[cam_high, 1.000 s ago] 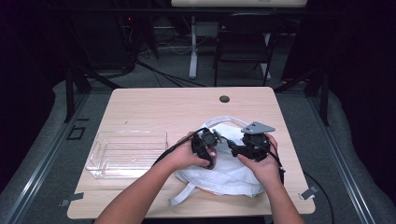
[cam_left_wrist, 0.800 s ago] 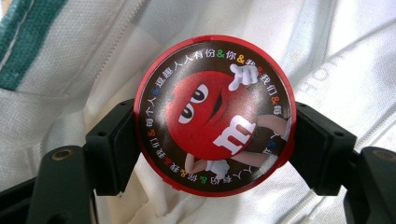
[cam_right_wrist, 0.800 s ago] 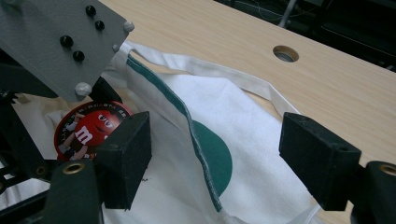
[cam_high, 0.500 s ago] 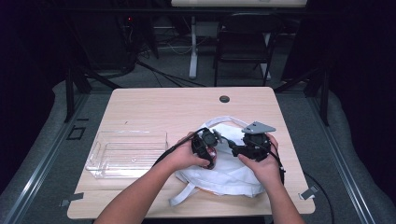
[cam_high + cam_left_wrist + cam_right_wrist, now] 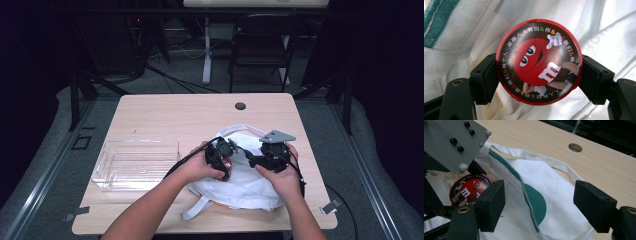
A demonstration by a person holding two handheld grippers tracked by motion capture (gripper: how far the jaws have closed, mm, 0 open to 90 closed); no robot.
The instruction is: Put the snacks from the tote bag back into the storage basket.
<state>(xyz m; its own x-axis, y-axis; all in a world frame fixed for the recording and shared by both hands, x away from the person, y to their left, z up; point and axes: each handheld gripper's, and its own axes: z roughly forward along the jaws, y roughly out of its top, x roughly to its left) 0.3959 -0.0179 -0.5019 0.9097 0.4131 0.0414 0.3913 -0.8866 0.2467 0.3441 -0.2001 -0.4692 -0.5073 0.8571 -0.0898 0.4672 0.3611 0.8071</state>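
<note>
Red-rimmed round tin (image 5: 539, 61), its lid printed with a red candy character ringed by Chinese lettering, clamped edge-to-edge between the left gripper (image 5: 537, 77) jaws above the white cloth bag (image 5: 250, 180). Right gripper (image 5: 546, 205) jaws spread wide, holding nothing, over the bag's green-trimmed edge.

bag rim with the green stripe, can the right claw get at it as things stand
Probably yes: the right claw is open, with the bag rim between its jaws and nothing across it. The left claw holds the red tin aside.
</note>
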